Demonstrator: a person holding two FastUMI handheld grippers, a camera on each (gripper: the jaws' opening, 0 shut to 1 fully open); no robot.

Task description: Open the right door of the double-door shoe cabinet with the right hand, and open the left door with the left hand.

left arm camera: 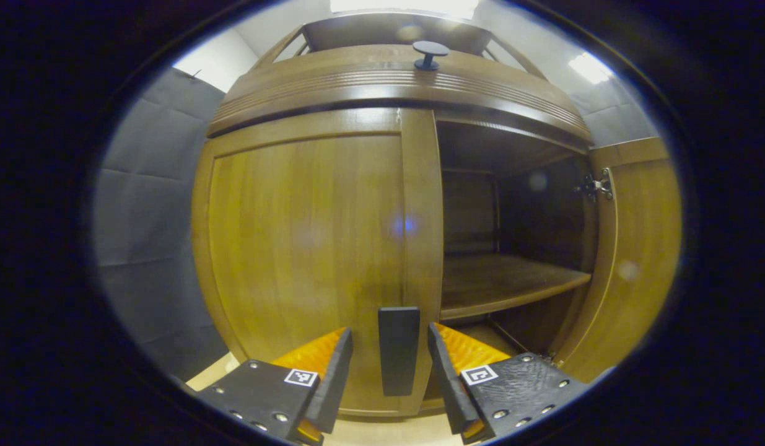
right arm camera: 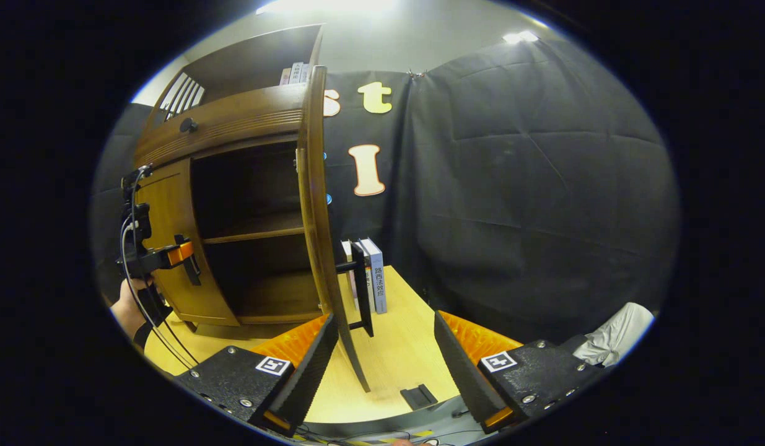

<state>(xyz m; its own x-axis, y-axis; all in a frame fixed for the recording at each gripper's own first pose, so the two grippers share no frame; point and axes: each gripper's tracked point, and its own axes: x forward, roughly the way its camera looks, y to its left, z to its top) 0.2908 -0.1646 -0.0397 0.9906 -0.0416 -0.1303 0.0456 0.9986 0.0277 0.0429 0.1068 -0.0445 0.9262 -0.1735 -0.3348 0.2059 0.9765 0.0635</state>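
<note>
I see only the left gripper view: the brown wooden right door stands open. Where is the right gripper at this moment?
Observer: In the right gripper view, the right gripper is open. The edge of the brown wooden right door and its black bar handle lie between its fingers.
Operator: Does it press the handle?
Observer: No, both fingers stand apart from the handle.
Operator: Is anything behind that door?
Observer: Yes, a few upright books stand on the light wooden table behind it.
</note>
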